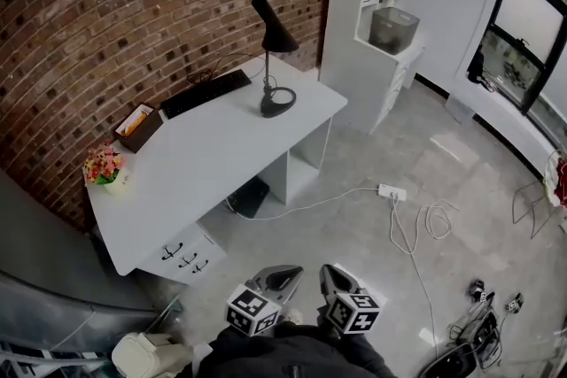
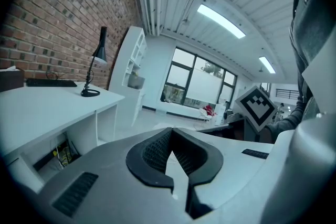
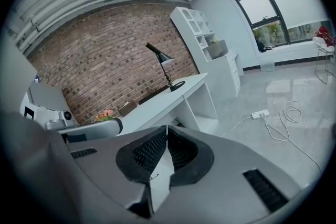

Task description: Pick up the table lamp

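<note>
The black table lamp [image 1: 273, 57] stands upright on the white desk [image 1: 204, 164], far right, with a ring base and cone shade. Left gripper [image 1: 276, 281] and right gripper [image 1: 334, 279] are both closed, empty.

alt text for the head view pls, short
A black table lamp stands unheld at one end of a white desk against a brick wall, beside a keyboard. At the bottom edge, the left gripper and right gripper sit side by side over the grey floor, both shut and empty, well short of the desk.
</note>
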The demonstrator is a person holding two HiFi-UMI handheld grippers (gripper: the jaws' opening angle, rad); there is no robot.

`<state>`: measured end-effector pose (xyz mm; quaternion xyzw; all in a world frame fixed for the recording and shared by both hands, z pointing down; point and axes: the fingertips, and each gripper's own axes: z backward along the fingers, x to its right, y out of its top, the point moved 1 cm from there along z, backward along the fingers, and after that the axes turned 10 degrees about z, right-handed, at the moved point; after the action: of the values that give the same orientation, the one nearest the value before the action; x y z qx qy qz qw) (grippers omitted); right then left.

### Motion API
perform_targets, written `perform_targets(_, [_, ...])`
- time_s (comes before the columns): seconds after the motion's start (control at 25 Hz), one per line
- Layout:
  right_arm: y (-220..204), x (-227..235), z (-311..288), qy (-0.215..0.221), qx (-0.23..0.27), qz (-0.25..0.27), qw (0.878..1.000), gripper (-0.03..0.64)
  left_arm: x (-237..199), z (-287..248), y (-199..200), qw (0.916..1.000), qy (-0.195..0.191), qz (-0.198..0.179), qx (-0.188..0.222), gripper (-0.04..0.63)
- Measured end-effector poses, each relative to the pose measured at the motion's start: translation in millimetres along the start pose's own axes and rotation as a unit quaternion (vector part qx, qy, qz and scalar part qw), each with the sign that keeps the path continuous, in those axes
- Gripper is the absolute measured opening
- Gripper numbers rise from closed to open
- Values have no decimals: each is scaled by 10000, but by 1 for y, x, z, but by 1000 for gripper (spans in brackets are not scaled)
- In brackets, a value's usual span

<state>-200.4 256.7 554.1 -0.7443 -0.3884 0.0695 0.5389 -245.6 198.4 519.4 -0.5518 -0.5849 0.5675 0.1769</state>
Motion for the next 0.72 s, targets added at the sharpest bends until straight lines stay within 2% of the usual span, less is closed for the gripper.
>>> perform_targets(0.16, [3,15,-12,136,-6,-261,9996,14,-7,-18,3,9999,90,65,17,8])
perform_targets(0.36, [-7,11,-21,248,-173,-269,9992,14,-15,-21,-4,9995,153,208,-159,8])
perform_targets(0.56, [-20,18,-20,75,-365,-595,9975,14,-17,-24,-7,9991,98,308,-269,8])
perform_targets(0.72, [-24,26,-29,-56,-424,-582,9974,14,-25,-33,-14,9985,-46,385,-374,8])
